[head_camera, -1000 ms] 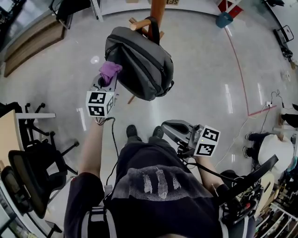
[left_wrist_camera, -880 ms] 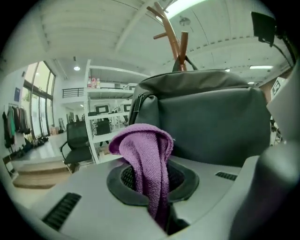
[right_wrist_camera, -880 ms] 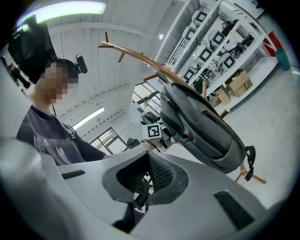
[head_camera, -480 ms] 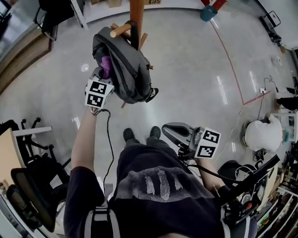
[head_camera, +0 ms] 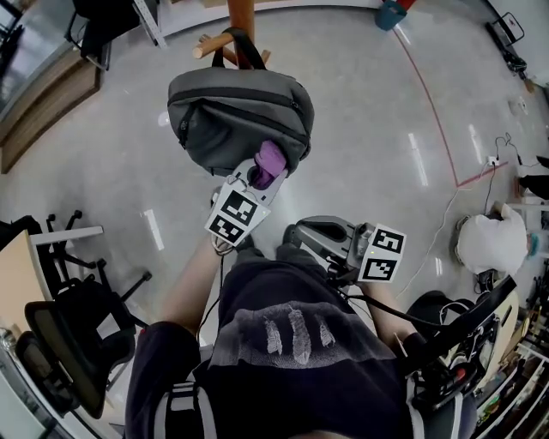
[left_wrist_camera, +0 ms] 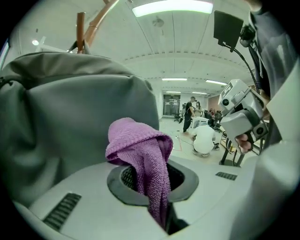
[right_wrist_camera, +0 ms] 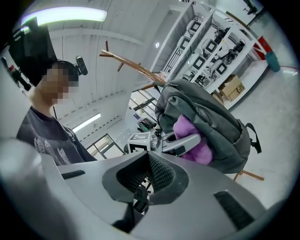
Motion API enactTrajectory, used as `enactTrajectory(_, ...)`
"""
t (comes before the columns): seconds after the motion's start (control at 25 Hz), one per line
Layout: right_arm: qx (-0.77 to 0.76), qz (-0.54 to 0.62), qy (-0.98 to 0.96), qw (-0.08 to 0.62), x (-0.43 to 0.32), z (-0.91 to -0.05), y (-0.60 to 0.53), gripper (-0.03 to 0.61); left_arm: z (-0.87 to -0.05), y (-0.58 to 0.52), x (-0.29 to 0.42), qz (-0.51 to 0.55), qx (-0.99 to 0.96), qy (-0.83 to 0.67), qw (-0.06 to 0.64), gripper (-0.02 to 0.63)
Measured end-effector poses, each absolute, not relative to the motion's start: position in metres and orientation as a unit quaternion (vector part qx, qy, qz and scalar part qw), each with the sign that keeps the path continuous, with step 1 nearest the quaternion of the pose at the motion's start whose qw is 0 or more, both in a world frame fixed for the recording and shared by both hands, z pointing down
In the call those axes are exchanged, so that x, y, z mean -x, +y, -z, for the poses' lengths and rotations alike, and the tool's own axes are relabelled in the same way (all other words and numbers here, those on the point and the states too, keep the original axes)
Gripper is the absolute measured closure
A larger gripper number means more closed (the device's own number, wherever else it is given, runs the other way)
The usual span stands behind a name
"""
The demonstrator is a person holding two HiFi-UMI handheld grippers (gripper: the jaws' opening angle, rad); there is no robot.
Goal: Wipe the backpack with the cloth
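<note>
The left gripper (head_camera: 260, 174) pinches a purple cloth (head_camera: 271, 159), whose bunched free end presses the lower edge of the grey backpack (head_camera: 232, 107) at upper centre of the head view. The right gripper (head_camera: 296, 233), jaws pressed together on nothing, sits below it, apart. The backpack hangs handle-end toward the top edge, its long axis foreshortened, from a wooden coat rack (head_camera: 240, 13) cut off by the frame.

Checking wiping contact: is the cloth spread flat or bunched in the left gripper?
Bunched. The purple cloth is a folded wad pinched in the fingers of the left gripper, its rounded end poking out beside the grey backpack.
</note>
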State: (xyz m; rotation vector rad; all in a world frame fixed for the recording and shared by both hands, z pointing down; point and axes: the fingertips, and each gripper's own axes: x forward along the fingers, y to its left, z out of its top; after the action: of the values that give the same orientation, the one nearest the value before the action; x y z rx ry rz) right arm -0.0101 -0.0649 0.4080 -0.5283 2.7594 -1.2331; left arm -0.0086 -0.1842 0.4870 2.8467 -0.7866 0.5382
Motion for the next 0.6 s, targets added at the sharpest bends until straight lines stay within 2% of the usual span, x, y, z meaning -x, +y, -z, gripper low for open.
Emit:
enactTrajectory(0.12,0.171,0.401,0.899,0.037,0.008,-0.409,-0.06,0.575,-0.488,-0.174,-0.015,-0.162,-0.95,-0.252,0.089,0.565)
enactTrajectory(0.44,0.183,0.406,0.893,0.061,-0.02,-0.406,-0.054,0.575,-0.475,-0.145,-0.058,-0.16,-0.964,-0.199,0.077,0.565)
enactTrajectory(0.52,0.188,0.405,0.892,0.069,-0.024,-0.405,-0.053,0.575,-0.46,-0.148,-0.038,-0.148,-0.959,-0.23,0.069,0.565)
enactTrajectory(0.6,0.188,0.402,0.893,0.074,-0.024,-0.404,-0.056,0.575,-0.438,-0.172,0.016,-0.134,-0.938,-0.315,0.049,0.565)
